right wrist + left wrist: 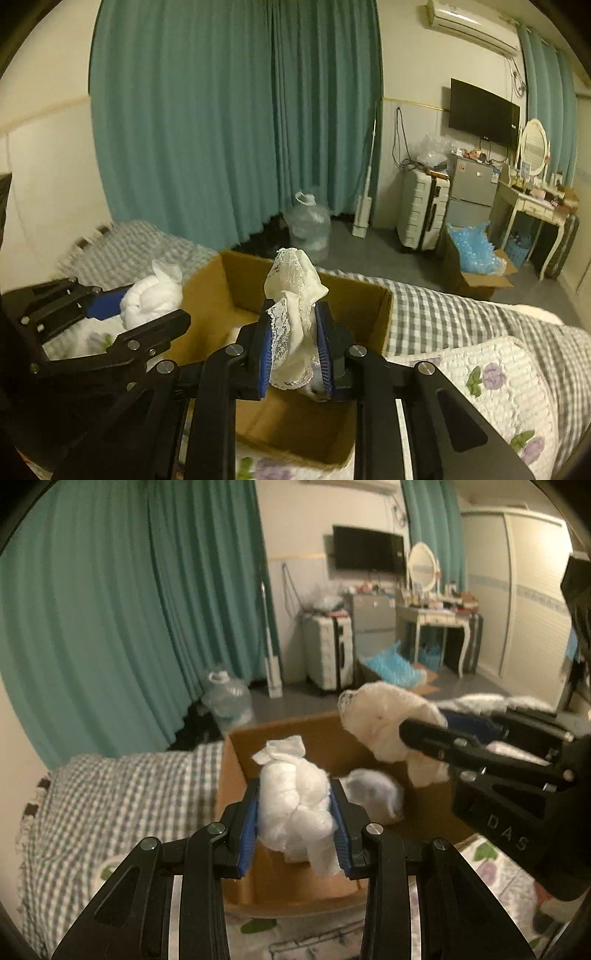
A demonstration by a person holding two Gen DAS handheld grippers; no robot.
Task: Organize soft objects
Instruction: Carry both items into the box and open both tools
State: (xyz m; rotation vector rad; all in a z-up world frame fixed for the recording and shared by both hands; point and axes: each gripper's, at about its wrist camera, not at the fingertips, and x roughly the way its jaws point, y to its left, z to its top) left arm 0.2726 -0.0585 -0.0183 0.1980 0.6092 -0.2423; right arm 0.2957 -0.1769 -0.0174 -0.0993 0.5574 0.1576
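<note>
Left gripper [297, 823] pinching a white fluffy bundle [295, 805] above the open brown cardboard box [236, 760] risks snagging fibres at release

"DAS" — raised letters on the right hand-held gripper [424, 734] body

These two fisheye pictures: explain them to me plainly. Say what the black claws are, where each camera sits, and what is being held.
The black claws are two hand-held grippers; a person carries one in each hand, and there is no robot arm. Each carries a camera looking along its own fingers.

The left wrist view shows the left gripper squeezing a white fluffy bundle between blue pads. The right wrist view shows the right gripper clamped on a cream lace-trimmed cloth.

Both hang over an open cardboard box standing on a bed with a grey checked cover. Another pale soft item already lies inside the box.
</note>
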